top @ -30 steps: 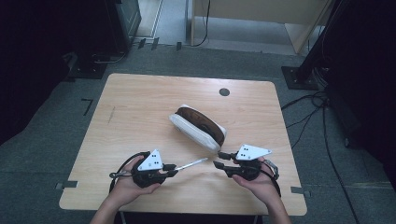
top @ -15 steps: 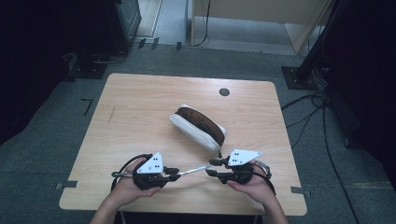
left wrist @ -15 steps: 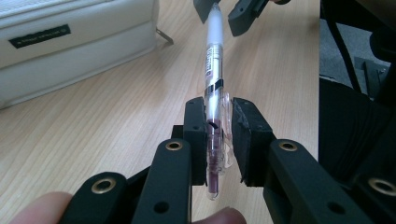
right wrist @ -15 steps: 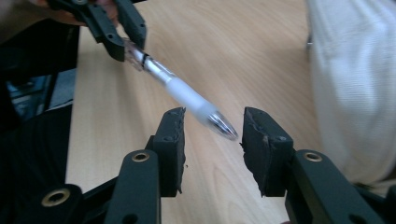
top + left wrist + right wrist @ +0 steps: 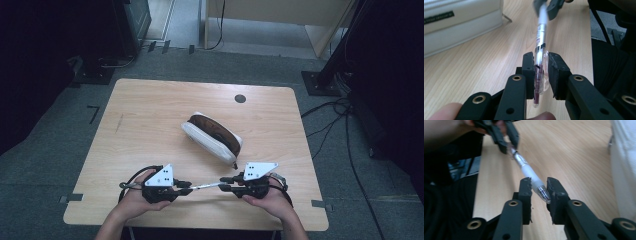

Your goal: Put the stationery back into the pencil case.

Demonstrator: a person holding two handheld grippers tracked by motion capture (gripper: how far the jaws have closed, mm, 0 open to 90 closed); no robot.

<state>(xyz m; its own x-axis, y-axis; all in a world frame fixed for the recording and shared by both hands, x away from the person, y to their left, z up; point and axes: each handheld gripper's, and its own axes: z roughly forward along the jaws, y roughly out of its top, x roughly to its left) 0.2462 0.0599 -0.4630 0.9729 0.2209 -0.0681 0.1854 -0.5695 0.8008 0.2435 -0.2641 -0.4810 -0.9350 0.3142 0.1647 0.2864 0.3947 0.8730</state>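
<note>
Lab, bare table, floor cables, stands

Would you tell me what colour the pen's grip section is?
White, on the pen; clearest in the right gripper view.

Pen between tongs, before case

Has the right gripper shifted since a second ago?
Yes. The right gripper has slid leftward, away from the table's right edge, fingers closing around the pen.
</note>
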